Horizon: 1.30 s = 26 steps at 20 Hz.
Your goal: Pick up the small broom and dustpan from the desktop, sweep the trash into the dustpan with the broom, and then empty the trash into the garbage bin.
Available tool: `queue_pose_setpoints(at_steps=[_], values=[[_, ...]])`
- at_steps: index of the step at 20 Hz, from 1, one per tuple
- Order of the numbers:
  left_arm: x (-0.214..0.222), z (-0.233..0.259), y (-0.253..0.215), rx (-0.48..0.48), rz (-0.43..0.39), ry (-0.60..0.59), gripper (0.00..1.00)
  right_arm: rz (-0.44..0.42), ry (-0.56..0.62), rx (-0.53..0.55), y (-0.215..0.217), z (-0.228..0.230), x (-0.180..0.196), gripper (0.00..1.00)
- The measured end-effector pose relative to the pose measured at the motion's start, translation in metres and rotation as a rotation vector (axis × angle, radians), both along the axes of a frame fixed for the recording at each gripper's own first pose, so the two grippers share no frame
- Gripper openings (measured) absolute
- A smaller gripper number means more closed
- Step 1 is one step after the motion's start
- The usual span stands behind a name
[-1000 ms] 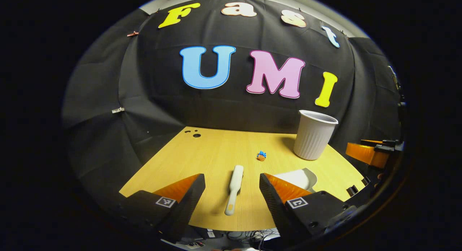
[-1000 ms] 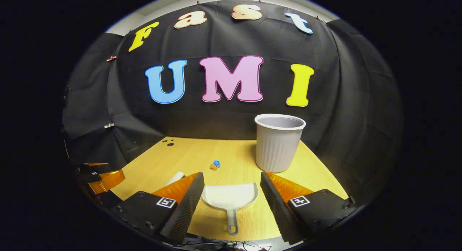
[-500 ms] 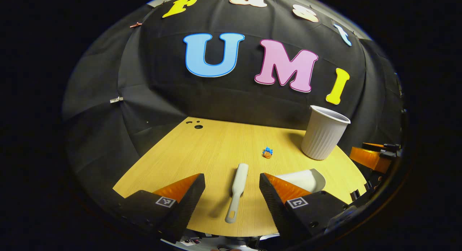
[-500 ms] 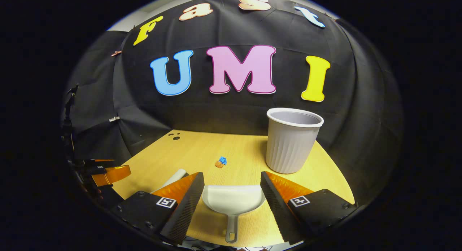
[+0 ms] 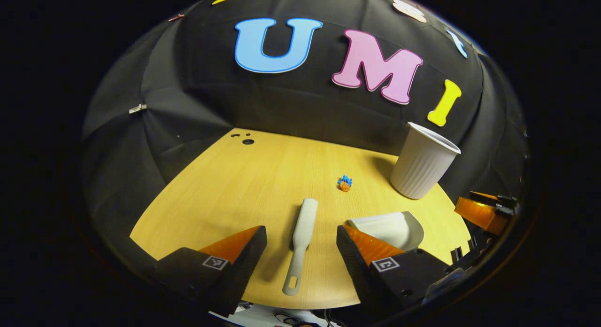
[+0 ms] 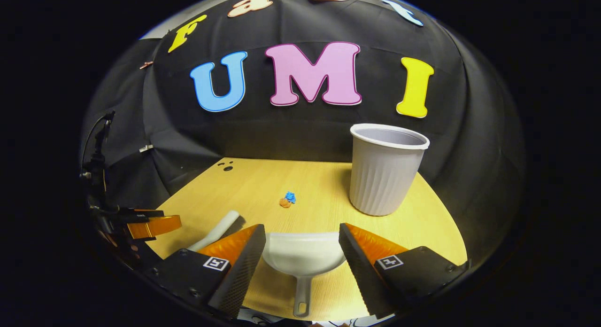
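Observation:
A small white broom (image 5: pixel 301 235) lies flat on the wooden desktop (image 5: pixel 235 186), handle toward me, between the fingers of my open left gripper (image 5: pixel 301 245), which hovers above it without touching. A white dustpan (image 6: pixel 303 259) lies on the desk with its handle toward me, between the fingers of my open right gripper (image 6: pixel 302 252). The dustpan (image 5: pixel 392 226) also shows right of the left gripper. A small blue and orange scrap of trash (image 5: pixel 345 182) (image 6: pixel 287 200) rests mid-desk. A pale ribbed garbage bin (image 6: pixel 386 168) (image 5: pixel 422 160) stands upright at the back right.
In the right gripper view the broom (image 6: pixel 217 230) lies left of the dustpan, and the other gripper (image 6: pixel 150 226) is at the far left. The desk's near edge (image 6: pixel 310 317) runs just under both grippers. Small holes (image 5: pixel 244 139) mark the far left corner.
Both grippers have moved forward and tilted down over the desk: the broom and the dustpan now sit deeper between their fingers. Nothing on the desk has moved.

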<state>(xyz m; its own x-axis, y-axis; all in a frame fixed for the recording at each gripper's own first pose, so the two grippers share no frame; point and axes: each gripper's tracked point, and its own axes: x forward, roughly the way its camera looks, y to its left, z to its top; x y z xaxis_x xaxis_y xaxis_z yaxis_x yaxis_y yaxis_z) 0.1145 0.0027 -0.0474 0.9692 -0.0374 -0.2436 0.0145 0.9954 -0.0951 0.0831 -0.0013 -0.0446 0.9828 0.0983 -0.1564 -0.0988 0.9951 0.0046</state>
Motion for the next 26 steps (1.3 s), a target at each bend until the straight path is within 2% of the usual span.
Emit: queue_pose_setpoints(at_steps=[10,14,19,26], values=[[0.066,-0.052,-0.009,0.028,-0.038,0.193,0.95,-0.016,0.103,0.043,-0.007,-0.039,0.016,0.98],[0.080,-0.078,-0.015,0.049,-0.058,0.303,0.95,-0.032,0.126,0.065,-0.013,-0.053,0.023,0.99],[0.091,-0.115,-0.017,0.125,-0.048,0.438,0.95,-0.046,0.158,0.094,-0.019,-0.066,0.030,0.99],[0.103,-0.137,-0.024,0.132,-0.042,0.513,0.94,-0.055,0.193,0.123,-0.021,-0.074,0.034,0.99]])
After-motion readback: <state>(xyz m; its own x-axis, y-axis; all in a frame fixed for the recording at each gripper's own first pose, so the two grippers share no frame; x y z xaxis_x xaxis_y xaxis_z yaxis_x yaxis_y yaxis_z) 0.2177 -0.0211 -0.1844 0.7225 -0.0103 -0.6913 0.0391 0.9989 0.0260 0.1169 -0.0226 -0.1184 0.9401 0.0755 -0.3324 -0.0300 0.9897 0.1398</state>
